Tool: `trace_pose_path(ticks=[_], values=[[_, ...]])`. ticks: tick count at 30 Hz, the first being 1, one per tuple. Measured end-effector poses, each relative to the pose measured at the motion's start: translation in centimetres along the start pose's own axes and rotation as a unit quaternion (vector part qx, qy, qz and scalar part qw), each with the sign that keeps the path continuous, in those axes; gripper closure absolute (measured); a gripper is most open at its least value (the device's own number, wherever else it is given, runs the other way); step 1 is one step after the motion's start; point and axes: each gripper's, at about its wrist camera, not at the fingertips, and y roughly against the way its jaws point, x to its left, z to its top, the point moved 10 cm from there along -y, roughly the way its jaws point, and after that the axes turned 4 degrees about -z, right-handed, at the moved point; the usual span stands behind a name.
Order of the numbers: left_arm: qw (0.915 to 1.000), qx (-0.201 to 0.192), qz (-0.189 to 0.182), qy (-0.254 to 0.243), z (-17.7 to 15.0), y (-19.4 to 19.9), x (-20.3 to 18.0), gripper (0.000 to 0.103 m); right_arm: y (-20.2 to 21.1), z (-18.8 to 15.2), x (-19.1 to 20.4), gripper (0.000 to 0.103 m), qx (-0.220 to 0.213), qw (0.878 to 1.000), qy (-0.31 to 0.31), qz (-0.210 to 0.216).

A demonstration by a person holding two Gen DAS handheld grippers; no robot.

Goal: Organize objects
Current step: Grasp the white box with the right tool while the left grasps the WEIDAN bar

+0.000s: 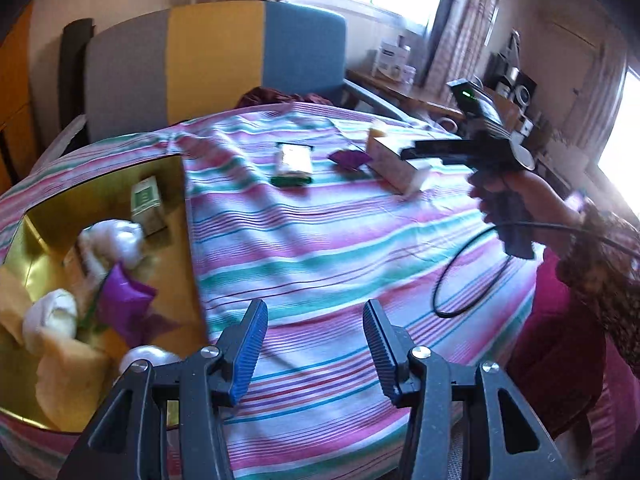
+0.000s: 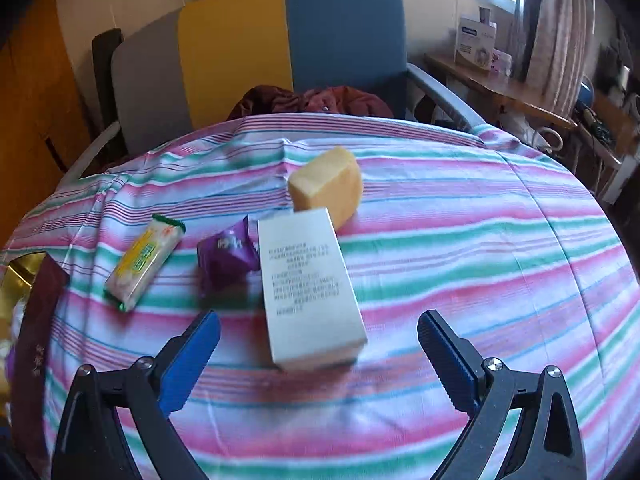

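Note:
On the striped cloth lie a white carton (image 2: 308,288), a yellow sponge block (image 2: 326,186), a purple packet (image 2: 228,258) and a green-yellow snack packet (image 2: 144,266). My right gripper (image 2: 320,344) is open wide, and the near end of the carton sits between its fingertips, clear of both pads. In the left wrist view a hand holds that gripper (image 1: 416,152) over the carton (image 1: 394,164). My left gripper (image 1: 316,344) is open over bare cloth. Beside it, a gold box (image 1: 100,196) holds white balls, a purple packet (image 1: 124,300), a small green box and yellow sponges.
A grey, yellow and blue chair (image 2: 280,40) stands behind the table with dark red cloth on its seat. A wooden shelf (image 2: 500,88) with boxes runs along the right wall. A black cable (image 1: 460,280) loops under the right hand. The box's dark red outer side (image 2: 36,344) shows at left.

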Motion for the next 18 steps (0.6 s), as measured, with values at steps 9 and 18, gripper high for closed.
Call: trace_pose_path(ticks=[9,18], values=[[0.9998,0.018,-0.006,-0.002,0.1,-1.8,-1.2,0.053,-3.6,-0.5,0.2,0.008,0.008,1.000,0.015,-0.006],[0.9996,0.023,-0.015,-0.007,1.0,-3.4,-2.8,0.053,-4.5,-1.5,1.7,0.052,0.041,0.999,0.016,0.028]])
